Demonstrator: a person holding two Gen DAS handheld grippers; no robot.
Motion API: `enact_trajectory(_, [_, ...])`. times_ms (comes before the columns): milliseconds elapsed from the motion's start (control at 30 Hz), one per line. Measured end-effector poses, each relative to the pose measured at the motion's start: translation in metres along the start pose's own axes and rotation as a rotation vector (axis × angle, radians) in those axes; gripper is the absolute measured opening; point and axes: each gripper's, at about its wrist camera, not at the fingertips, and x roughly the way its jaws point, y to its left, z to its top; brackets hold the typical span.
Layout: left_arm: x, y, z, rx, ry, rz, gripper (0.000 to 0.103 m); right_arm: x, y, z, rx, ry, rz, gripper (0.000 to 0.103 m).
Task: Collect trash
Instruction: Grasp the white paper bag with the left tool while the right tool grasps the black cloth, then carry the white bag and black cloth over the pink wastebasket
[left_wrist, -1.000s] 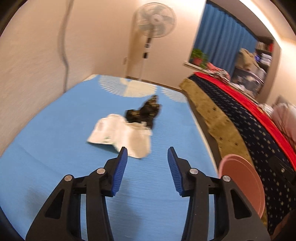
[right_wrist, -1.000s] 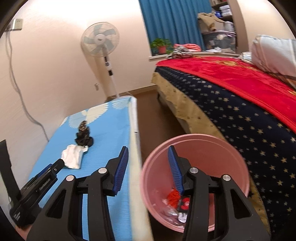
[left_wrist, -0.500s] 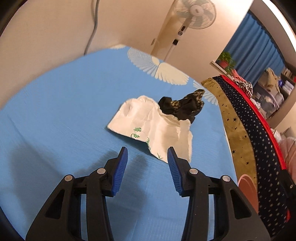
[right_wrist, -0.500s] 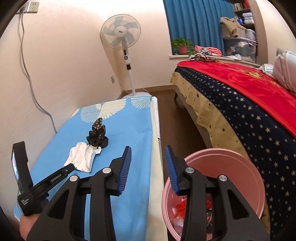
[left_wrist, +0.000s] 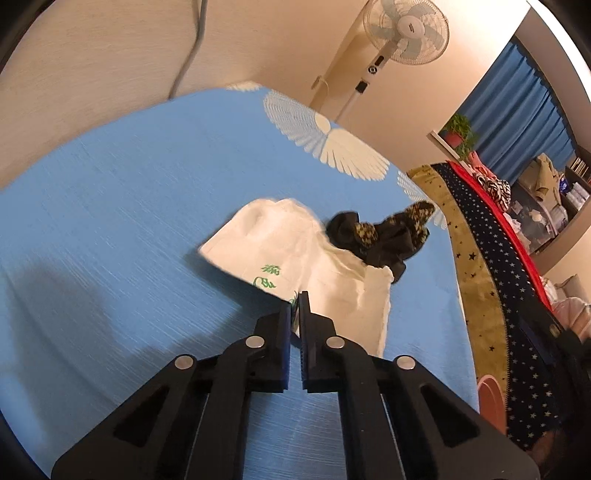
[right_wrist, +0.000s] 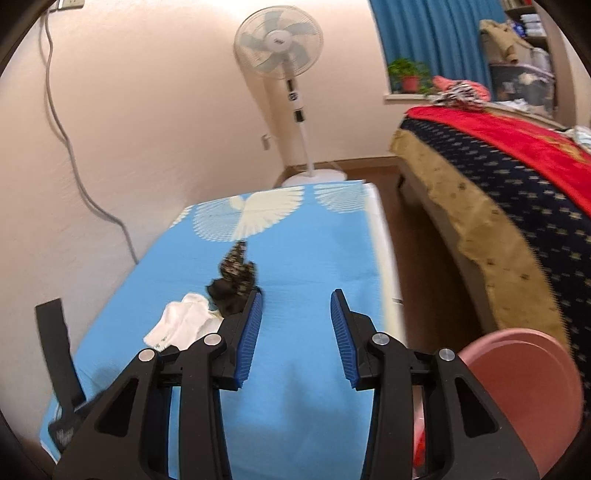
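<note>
Both claws tilt downward (left claw (left_wrist: 294, 300) pinching tissue (left_wrist: 295, 258)).

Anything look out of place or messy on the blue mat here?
Yes: a crumpled white paper wrapper and a dark, patterned crumpled wad lie touching each other mid-mat, loose litter on the blue mat.

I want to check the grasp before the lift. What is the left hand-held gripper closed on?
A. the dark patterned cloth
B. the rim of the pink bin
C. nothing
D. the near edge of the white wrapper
D: the left hand-held gripper pinches the near edge of the white wrapper.
</note>
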Motion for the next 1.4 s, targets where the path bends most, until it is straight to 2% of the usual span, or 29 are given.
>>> enact_trajectory(67, [-0.005, -0.003, 0.001, 0.02, -0.03, 0.038, 0.002, 0.016, 0.009, 0.002, -0.012, 0.02, 0.023, 0.045])
enact_trajectory(133, [-0.008, 0.0, 0.002, 0.023, -0.045, 0.073, 0.002, 0.037, 0.02, 0.003, -0.025, 0.05, 0.045, 0.055])
enact_trajectory(200, [-0.008, 0.007, 0.002, -0.002, -0.049, 0.101, 0.002, 0.055, 0.029, 0.003, -0.038, 0.084, 0.055, 0.061])
enact_trajectory(267, [-0.007, 0.011, 0.003, -0.025, -0.046, 0.113, 0.002, 0.067, 0.035, 0.003, -0.058, 0.096, 0.051, 0.061])
enact_trajectory(467, [-0.006, 0.007, 0.002, 0.004, -0.042, 0.122, 0.002, 0.093, 0.043, 0.002, -0.072, 0.14, 0.07, 0.06])
enact_trajectory(500, [-0.006, 0.008, 0.002, 0.003, -0.041, 0.122, 0.002, 0.096, 0.046, 0.001, -0.078, 0.147, 0.072, 0.057])
enact_trajectory(567, [-0.006, 0.008, 0.002, -0.001, -0.039, 0.121, 0.002, 0.1, 0.046, 0.0, -0.082, 0.154, 0.075, 0.042])
enact_trajectory(633, [-0.006, 0.008, 0.002, 0.0, -0.038, 0.122, 0.002, 0.101, 0.046, -0.002, -0.085, 0.169, 0.088, 0.014])
enact_trajectory(700, [-0.006, 0.007, 0.001, 0.004, -0.039, 0.124, 0.002, 0.096, 0.046, -0.003, -0.091, 0.167, 0.093, 0.007])
enact_trajectory(967, [-0.015, 0.0, 0.0, 0.025, -0.049, 0.112, 0.002, 0.051, 0.026, -0.007, -0.081, 0.113, 0.035, 0.004])
enact_trajectory(1400, [-0.06, -0.032, -0.009, 0.134, -0.089, 0.068, 0.002, -0.049, -0.016, -0.018, -0.025, 0.049, -0.046, 0.004])
